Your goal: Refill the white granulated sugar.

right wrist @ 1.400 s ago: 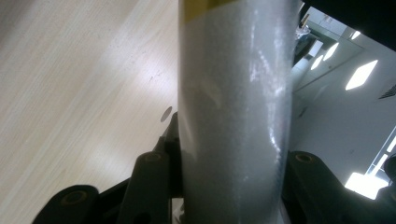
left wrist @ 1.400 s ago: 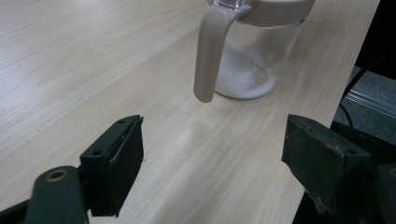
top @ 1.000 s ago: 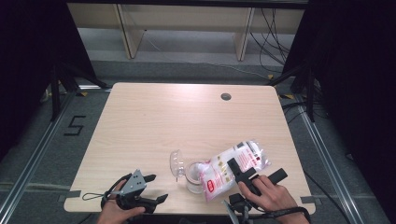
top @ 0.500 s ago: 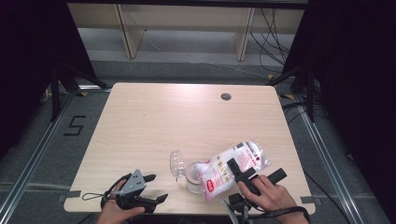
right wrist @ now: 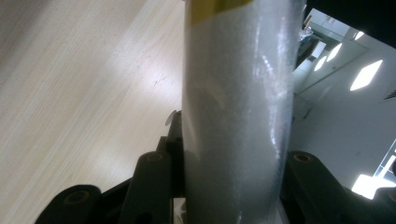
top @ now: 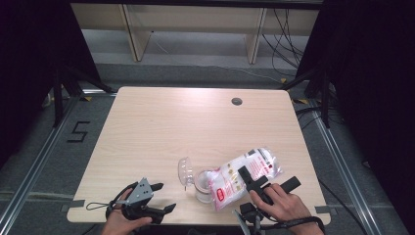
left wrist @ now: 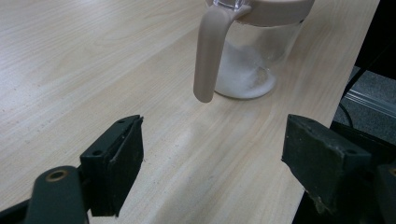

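The right gripper clamps a clear plastic bag of white granules, tilted mouth-down over the lidded clear jug just ahead to pour, while the left gripper waits wide.

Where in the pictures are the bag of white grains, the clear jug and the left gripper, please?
bag of white grains [top: 244, 171]: high view, middle of the bag.
clear jug [left wrist: 254, 60]: left gripper view, glass wall.
left gripper [top: 164, 197]: high view, between its fingertips.
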A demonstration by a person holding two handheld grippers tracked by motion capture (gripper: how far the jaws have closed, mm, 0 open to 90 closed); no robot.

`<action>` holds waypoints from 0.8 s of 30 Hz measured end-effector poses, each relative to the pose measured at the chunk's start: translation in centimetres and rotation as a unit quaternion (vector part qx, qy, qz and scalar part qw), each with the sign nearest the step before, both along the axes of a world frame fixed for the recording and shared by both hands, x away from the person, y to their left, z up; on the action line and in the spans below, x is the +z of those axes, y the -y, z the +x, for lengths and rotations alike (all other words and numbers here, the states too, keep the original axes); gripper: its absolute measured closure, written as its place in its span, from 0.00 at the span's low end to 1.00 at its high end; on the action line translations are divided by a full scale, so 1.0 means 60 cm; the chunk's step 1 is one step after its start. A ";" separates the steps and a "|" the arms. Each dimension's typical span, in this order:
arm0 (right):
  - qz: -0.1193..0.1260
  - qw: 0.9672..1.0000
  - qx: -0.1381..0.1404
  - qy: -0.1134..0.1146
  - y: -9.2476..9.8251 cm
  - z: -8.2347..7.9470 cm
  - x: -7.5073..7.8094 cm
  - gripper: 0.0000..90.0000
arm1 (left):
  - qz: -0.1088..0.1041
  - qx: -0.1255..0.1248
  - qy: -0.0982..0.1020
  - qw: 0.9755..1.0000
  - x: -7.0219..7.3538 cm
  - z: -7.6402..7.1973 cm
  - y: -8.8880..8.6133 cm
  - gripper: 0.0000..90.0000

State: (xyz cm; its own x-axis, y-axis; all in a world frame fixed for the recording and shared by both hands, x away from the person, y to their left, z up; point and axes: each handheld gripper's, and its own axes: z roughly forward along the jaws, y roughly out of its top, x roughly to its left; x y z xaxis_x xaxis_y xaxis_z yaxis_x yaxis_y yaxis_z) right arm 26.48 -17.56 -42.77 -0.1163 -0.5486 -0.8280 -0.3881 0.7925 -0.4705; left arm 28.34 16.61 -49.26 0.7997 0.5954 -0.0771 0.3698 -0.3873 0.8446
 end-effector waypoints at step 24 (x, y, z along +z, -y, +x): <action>0.002 1.000 0.000 -0.003 0.001 0.001 0.000 0.74 | 0.008 -0.004 0.012 1.000 0.002 0.002 -0.002 0.23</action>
State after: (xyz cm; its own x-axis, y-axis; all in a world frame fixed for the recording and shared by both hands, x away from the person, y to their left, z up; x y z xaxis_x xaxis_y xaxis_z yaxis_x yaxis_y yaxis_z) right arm 26.53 -17.62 -42.75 -0.1219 -0.5447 -0.8297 -0.3907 0.7948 -0.4644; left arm 28.47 16.75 -49.12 0.8061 0.5897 -0.0493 0.3468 -0.4033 0.8468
